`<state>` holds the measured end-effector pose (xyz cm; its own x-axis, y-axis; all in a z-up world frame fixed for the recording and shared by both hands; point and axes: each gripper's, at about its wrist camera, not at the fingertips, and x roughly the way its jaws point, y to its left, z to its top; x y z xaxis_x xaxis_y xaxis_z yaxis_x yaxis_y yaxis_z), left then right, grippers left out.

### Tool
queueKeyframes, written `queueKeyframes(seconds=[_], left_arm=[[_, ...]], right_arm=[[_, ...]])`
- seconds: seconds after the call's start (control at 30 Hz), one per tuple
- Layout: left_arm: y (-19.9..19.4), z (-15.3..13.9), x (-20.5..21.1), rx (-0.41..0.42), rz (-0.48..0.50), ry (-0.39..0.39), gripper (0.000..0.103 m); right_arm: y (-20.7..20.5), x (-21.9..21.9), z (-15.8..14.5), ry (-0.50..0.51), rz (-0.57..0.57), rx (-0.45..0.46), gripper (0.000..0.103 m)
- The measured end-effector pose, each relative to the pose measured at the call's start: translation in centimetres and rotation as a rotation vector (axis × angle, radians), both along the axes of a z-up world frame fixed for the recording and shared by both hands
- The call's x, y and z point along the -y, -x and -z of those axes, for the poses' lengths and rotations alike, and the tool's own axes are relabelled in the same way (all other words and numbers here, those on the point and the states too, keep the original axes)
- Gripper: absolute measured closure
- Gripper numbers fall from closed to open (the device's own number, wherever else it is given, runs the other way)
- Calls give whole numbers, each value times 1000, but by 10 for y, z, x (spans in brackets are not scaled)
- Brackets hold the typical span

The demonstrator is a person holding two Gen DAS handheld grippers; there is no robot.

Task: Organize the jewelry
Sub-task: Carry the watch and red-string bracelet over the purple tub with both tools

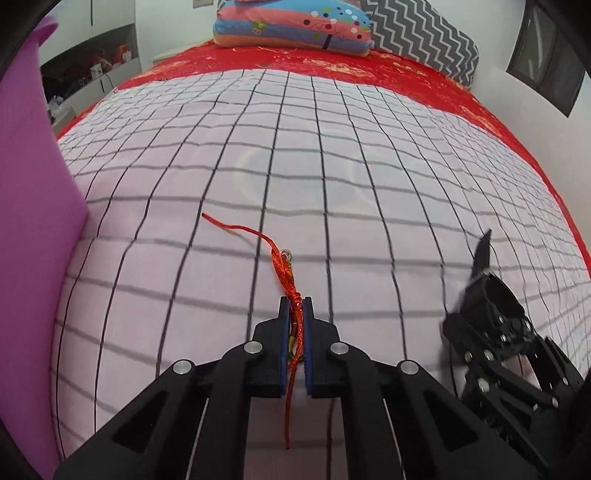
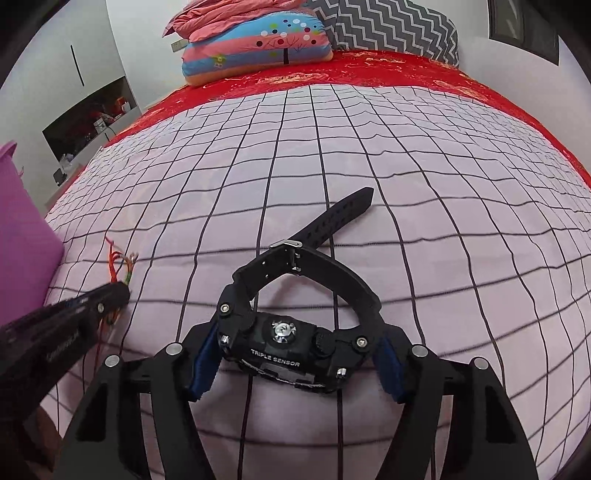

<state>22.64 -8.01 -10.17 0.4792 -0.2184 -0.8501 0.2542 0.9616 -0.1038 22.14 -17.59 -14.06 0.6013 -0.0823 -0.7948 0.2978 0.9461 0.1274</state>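
Observation:
My left gripper [image 1: 295, 306] is shut on a red cord bracelet [image 1: 284, 266], whose loose ends trail forward over the checked bed cover and back between the fingers. It also shows in the right wrist view [image 2: 118, 264], at the left gripper's tip [image 2: 123, 291]. My right gripper [image 2: 295, 354] is closed on the case of a black watch [image 2: 284, 343] marked TRIPLE SENSOR; its buckled strap [image 2: 332, 218] loops forward onto the bed. In the left wrist view the right gripper [image 1: 476, 280] and the watch strap [image 1: 482, 251] are at the right.
A purple container [image 1: 33, 221] stands at the left; it also shows in the right wrist view [image 2: 22, 236]. The pink checked cover [image 1: 332, 166] lies over a red bedspread [image 1: 406, 70]. Pillows [image 1: 295, 26] sit at the head of the bed.

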Motion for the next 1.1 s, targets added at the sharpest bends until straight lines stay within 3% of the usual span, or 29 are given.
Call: queueKeyframes(seconds=[0.53,0.77,1.1], left_arm=[[113,-34,-12,-20,58,41,96],[144,-73,-31,33,49,80,96],[166,-152,-70,176,32,136,96]], right_arm=[[110,-11,-34,-45,-38,-12,36],[137,-19,-59,-56,-55,13,36],[147,-54,-128,-32,-127,135,36]])
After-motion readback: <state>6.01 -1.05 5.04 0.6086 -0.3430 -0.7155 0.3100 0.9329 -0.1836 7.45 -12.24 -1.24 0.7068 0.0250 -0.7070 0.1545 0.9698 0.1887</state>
